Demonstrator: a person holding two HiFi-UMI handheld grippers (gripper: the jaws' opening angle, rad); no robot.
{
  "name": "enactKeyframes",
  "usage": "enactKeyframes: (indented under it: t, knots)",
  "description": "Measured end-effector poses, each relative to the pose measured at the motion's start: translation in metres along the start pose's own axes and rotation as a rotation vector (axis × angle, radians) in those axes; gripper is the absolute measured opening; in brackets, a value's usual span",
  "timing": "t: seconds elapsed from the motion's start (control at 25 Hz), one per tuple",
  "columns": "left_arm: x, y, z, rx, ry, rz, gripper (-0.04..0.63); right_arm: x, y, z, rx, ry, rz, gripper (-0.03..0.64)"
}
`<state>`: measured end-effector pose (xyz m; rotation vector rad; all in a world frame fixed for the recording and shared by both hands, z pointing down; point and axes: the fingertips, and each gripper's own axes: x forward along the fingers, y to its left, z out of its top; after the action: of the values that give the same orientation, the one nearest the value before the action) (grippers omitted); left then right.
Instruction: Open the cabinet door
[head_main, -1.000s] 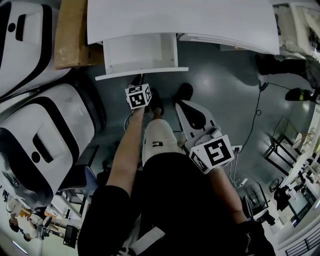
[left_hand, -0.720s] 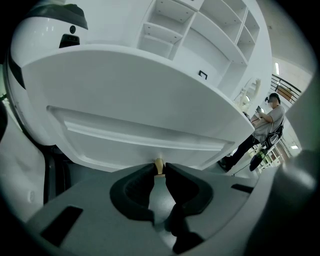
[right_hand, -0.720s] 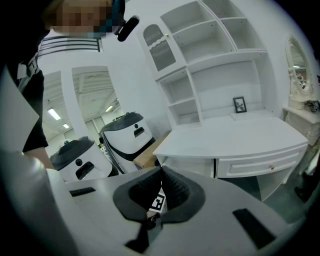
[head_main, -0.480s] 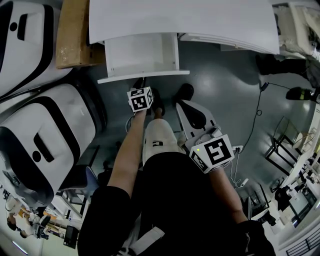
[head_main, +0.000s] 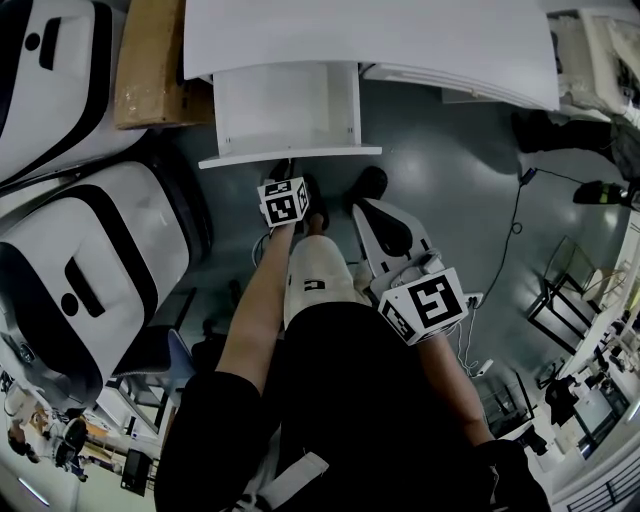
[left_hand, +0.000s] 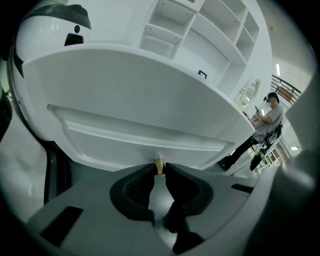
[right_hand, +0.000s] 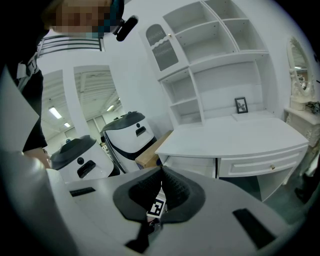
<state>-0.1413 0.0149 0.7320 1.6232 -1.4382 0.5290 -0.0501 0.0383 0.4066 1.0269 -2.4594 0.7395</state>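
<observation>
A white drawer (head_main: 288, 110) stands pulled out from under the white desk top (head_main: 400, 40); no cabinet door shows. In the left gripper view its panelled front (left_hand: 140, 132) fills the frame, with a small brass knob (left_hand: 159, 165) at the lower edge. My left gripper (left_hand: 159, 169) is shut on that knob, the pads pressing it from both sides. From the head view the left gripper (head_main: 284, 168) reaches to the drawer front (head_main: 290, 157). My right gripper (head_main: 366, 208) hangs to the right, over the person's leg, away from the drawer. The right gripper (right_hand: 161, 171) is shut on nothing.
Two large white machines with black trim (head_main: 90, 270) stand at the left, close to the drawer's side. A cardboard box (head_main: 150, 65) lies by the desk's left end. A second, closed drawer (right_hand: 260, 162) sits to the right. A cable (head_main: 515, 215) trails over the grey floor. Another person (left_hand: 265, 120) stands far off.
The drawer has slid further out toward the person, with my left gripper drawing back along with it on the knob. The right gripper has stayed in place.
</observation>
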Motion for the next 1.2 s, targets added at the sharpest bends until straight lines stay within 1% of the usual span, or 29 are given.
enactKeyframes:
  t: [0.64, 0.96, 1.08, 1.2]
  knots:
    - [-0.016, -0.003, -0.027, -0.008, 0.004, 0.016, 0.084, -0.014, 0.006, -0.005, -0.012, -0.006, 0.024, 0.015]
    - [-0.015, -0.006, -0.030, -0.019, 0.019, 0.001, 0.084, -0.027, 0.006, -0.006, -0.021, -0.022, 0.027, 0.015]
    - [-0.019, -0.008, -0.030, 0.005, 0.035, -0.002, 0.085, -0.034, 0.004, -0.003, -0.027, -0.038, 0.029, 0.015]
    - [-0.029, -0.011, -0.027, 0.026, 0.028, 0.010, 0.086, -0.042, 0.004, 0.001, -0.027, -0.047, 0.033, 0.016]
